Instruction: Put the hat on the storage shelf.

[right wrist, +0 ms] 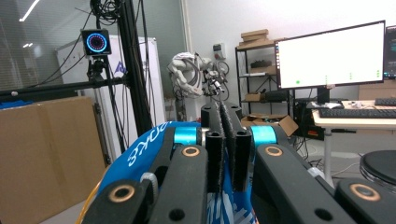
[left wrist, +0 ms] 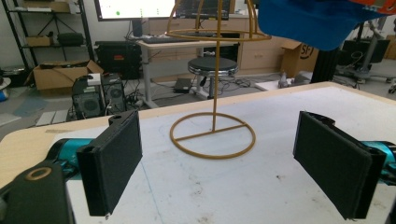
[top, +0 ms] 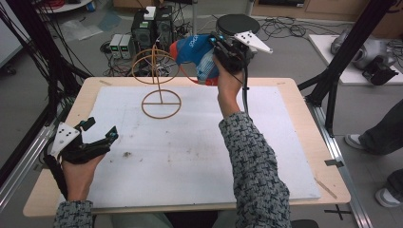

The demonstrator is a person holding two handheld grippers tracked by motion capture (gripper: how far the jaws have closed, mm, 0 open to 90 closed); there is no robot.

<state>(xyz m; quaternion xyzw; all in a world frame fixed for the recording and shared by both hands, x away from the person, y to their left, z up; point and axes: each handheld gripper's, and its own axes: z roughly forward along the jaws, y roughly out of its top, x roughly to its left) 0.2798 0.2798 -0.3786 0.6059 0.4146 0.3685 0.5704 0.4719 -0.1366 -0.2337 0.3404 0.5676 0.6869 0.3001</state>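
A golden wire hat stand [top: 160,90] rises from a ring base at the far middle of the white mat [top: 199,156]. My right gripper [top: 215,46] is held up above the table's far edge, shut on a blue, orange and white cap [top: 196,53] that hangs just right of the stand's domed top. In the right gripper view the pads of my right gripper [right wrist: 228,140] pinch the cap [right wrist: 144,154]. My left gripper [top: 100,129] rests low at the mat's left edge, open and holding nothing. In the left gripper view my left gripper [left wrist: 219,163] faces the stand [left wrist: 214,116], with the cap [left wrist: 308,21] at the upper right.
Beyond the far edge of the table are computer towers [top: 147,28], cables and a black round stool [top: 236,23]. Black frame posts [top: 342,57] flank the table on both sides. A person's shoes [top: 361,140] are on the floor at the right.
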